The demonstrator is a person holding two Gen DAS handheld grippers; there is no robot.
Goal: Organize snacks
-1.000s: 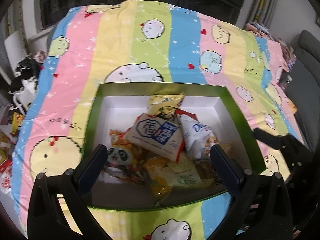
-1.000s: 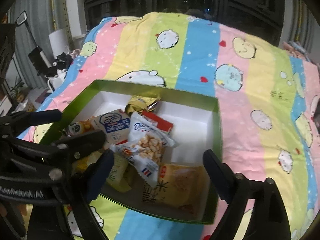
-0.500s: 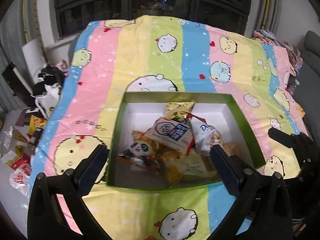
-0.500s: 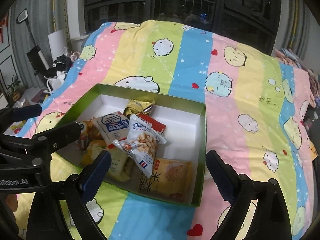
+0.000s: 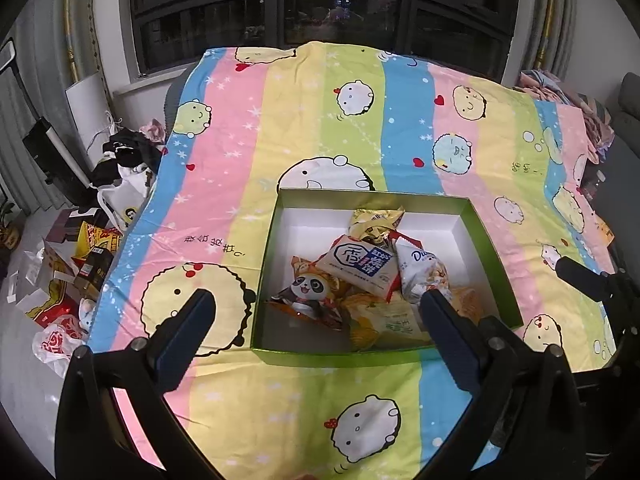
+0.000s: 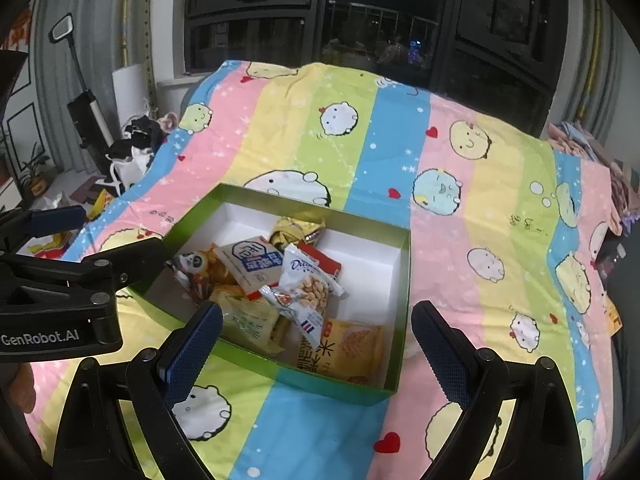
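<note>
1. both tools have pulled up and back from the green box [image 5: 496, 264]; 1 s ago they hung right over it, now it sits small and well ahead.
2. left tool [image 5: 316, 312] jaws wide, empty; right tool [image 6: 316, 336] jaws wide, empty.
3. snack packets [image 6: 280, 276] lie piled inside the box on the striped bed cover [image 5: 352, 128], same spots as before.
4. looks like packing is done or paused; more wrappers on the floor [image 5: 68, 264] to the left.
</note>
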